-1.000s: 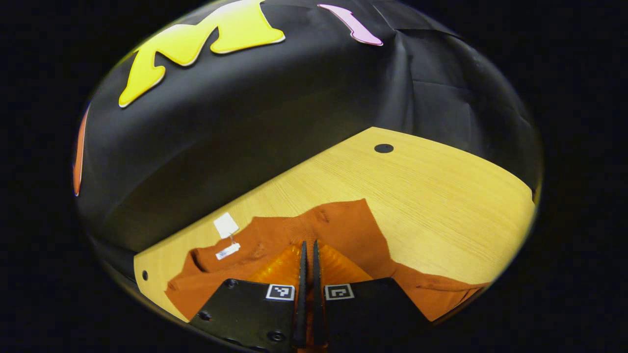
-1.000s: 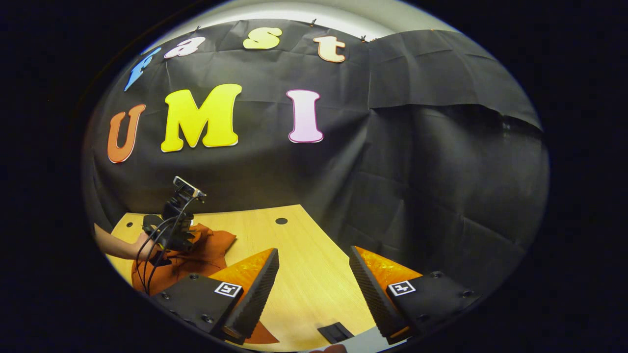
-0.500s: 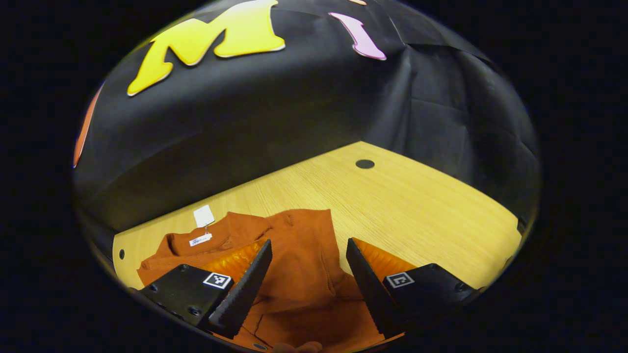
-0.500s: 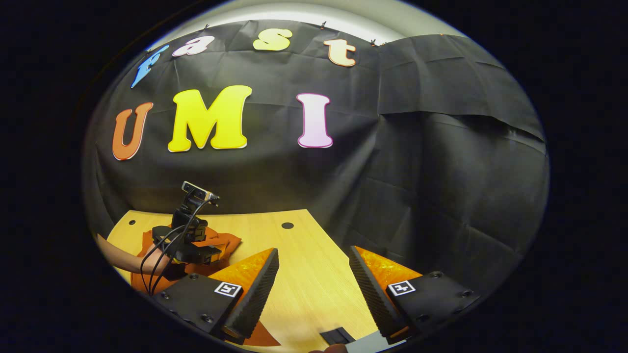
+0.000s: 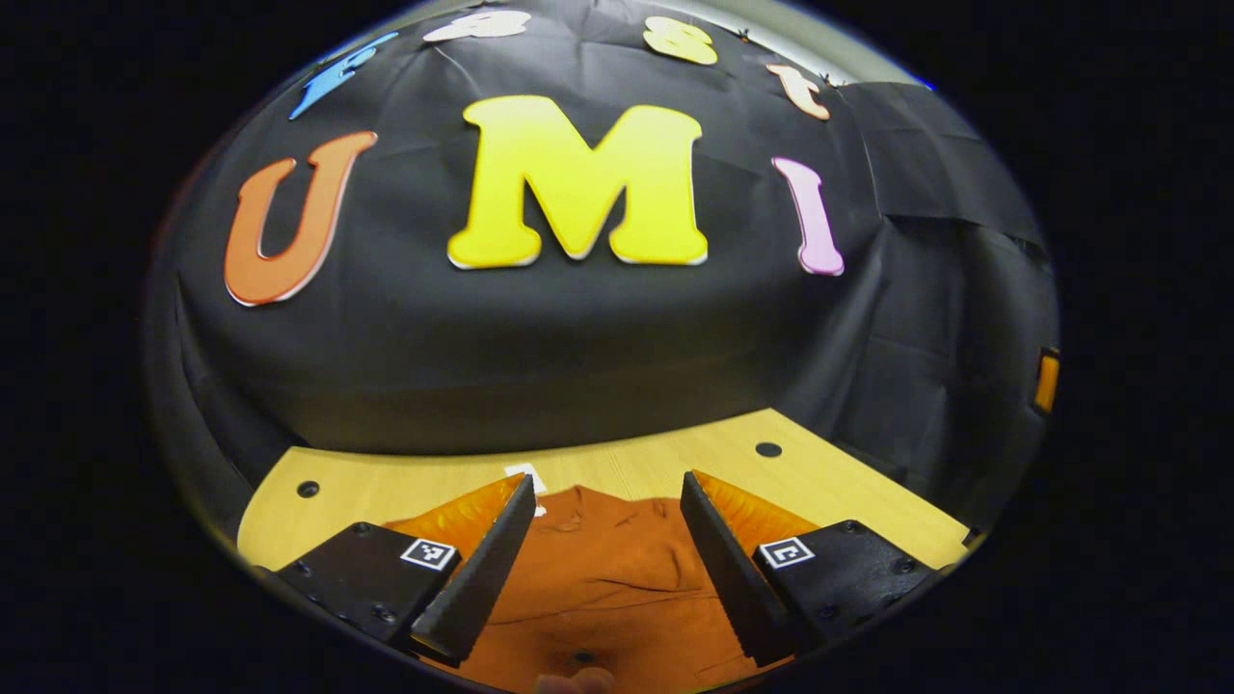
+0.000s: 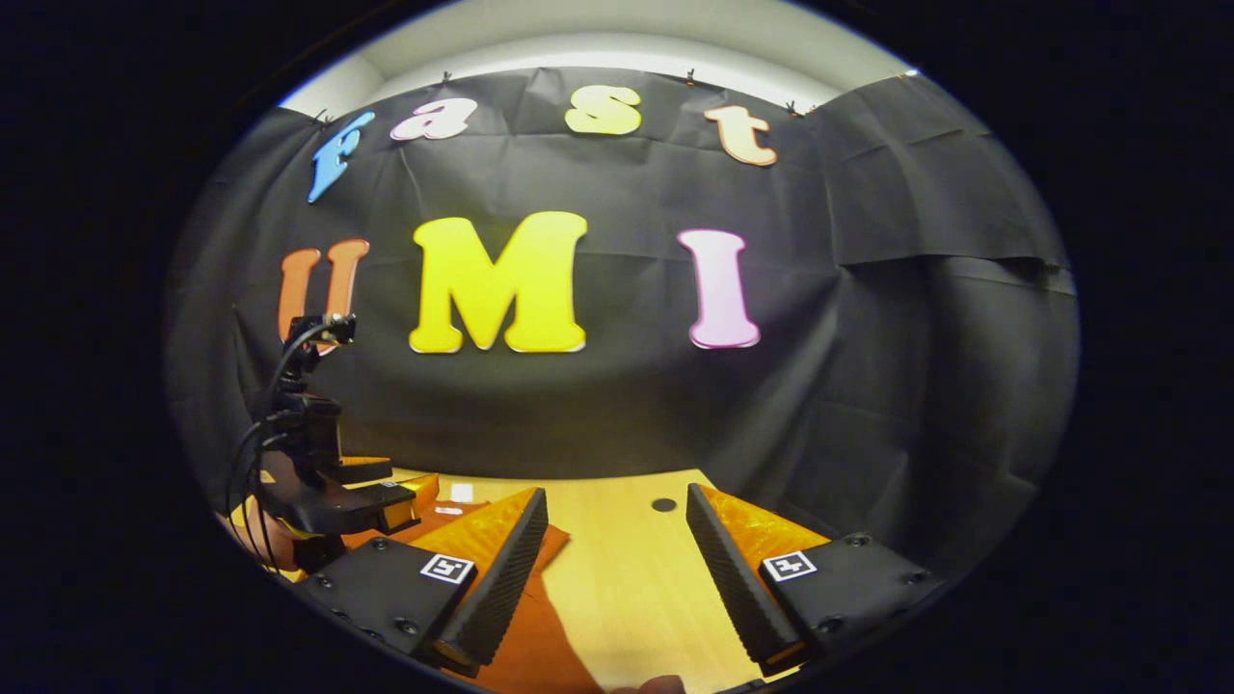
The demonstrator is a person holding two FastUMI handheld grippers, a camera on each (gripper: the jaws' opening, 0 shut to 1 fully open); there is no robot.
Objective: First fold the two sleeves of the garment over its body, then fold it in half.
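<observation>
The rust-orange garment [image 5: 603, 578] lies flat on the wooden table [image 5: 848, 482], right under my left gripper [image 5: 607, 479]. That gripper hovers above the cloth, open, with nothing between its fingers. A white tag [image 5: 526, 474] peeks out at the garment's far edge. In the right gripper view, the garment [image 6: 530, 636] reaches the lower left, beside the left finger. My right gripper [image 6: 616, 492] is open over bare table [image 6: 627, 578]. The left gripper [image 6: 395, 490], held by a hand, shows farther left above the cloth.
Small dark holes mark the tabletop [image 5: 768, 449] [image 5: 308, 489] [image 6: 663, 504]. The black cloth wall rises just behind the table's far edge. Bare wood stretches to the right of the garment in both views.
My left gripper, shut on the garment a second ago, has opened, let the cloth go and tilted up toward the wall. The right gripper stayed open and also tilted up.
</observation>
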